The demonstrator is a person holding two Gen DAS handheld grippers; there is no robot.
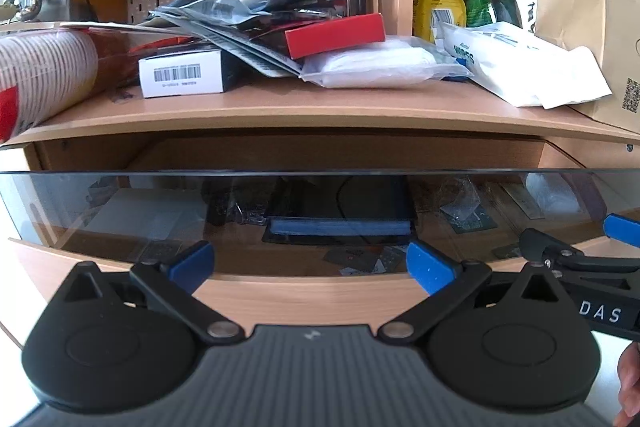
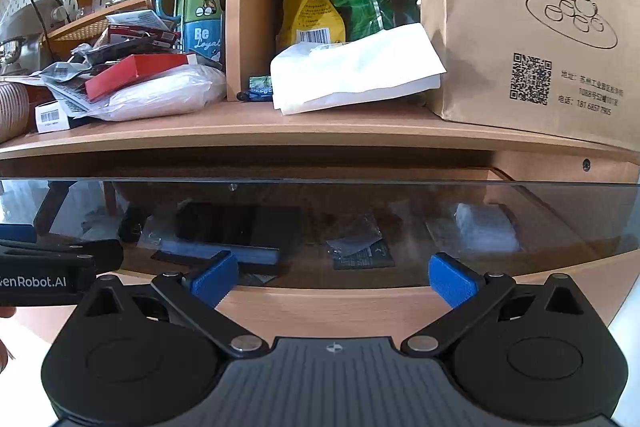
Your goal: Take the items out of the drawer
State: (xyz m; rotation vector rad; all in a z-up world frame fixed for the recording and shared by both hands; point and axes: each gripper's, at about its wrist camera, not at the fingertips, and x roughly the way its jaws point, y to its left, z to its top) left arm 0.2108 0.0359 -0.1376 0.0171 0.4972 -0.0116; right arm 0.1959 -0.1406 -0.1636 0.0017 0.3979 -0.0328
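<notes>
**Left wrist view: both grippers spread wide before the open drawer**

Left wrist view puts my left gripper (image 1: 310, 261) at lower centre, its blue fingers (image 1: 192, 261) wide apart with nothing between them. Just beyond them runs the wooden front of the drawer (image 1: 304, 295), pulled out, with a dark glass panel (image 1: 120, 203) standing above its edge. Through the glass I make out a black case with a blue edge (image 1: 340, 225) at the middle of the frame, a crumpled clear packet (image 1: 460, 203) to its right and small cards (image 1: 360, 259) near the front; details are dim. My right gripper (image 1: 616, 227) enters at the right edge.

From the right wrist view, the right gripper (image 2: 334, 277) sits at lower centre, also spread open and holding nothing, facing the same drawer (image 2: 340, 301). Above, the desk (image 2: 320, 131) carries a red box (image 2: 136, 73), a white paper packet (image 2: 356, 75) and a brown paper bag (image 2: 540, 19) at upper right.
</notes>
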